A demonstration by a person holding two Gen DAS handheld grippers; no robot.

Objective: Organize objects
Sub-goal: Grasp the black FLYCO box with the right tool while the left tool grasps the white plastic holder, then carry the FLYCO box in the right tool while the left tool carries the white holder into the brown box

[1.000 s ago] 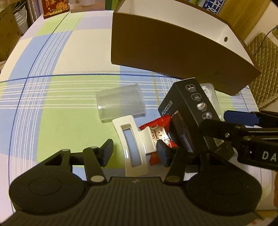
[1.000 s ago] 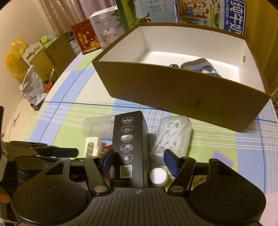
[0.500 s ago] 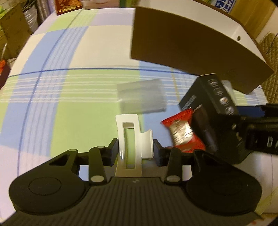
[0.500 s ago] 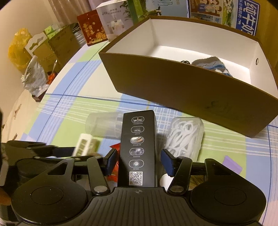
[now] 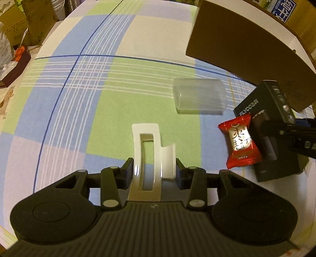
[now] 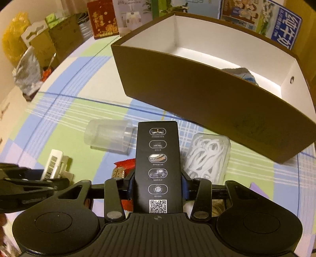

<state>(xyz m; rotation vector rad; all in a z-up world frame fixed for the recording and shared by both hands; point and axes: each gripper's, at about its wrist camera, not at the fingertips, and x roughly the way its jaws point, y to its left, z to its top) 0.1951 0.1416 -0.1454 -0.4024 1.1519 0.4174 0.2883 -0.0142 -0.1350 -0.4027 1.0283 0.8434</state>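
My left gripper (image 5: 154,171) is shut on a white hair claw clip (image 5: 147,146), which sticks out forward over the checked tablecloth. My right gripper (image 6: 157,182) is shut on a tall black product box (image 6: 158,158); the same black box (image 5: 276,126) shows at the right of the left wrist view, held by the other gripper. A red snack packet (image 5: 242,142) lies beside that box. A frosted plastic cup (image 5: 199,95) lies on its side. The large brown cardboard box (image 6: 207,94) with a white inside stands open behind.
A clear case of white floss picks (image 6: 207,156) lies right of the black box. Inside the brown box lies a blue-grey cloth (image 6: 243,74). Cartons (image 6: 256,17) and a red box (image 6: 101,18) line the table's far edge; bags (image 6: 27,73) sit beyond the left edge.
My left gripper went from open to shut on the white clip and carried it left, away from the red packet. My right gripper closed on the black box.
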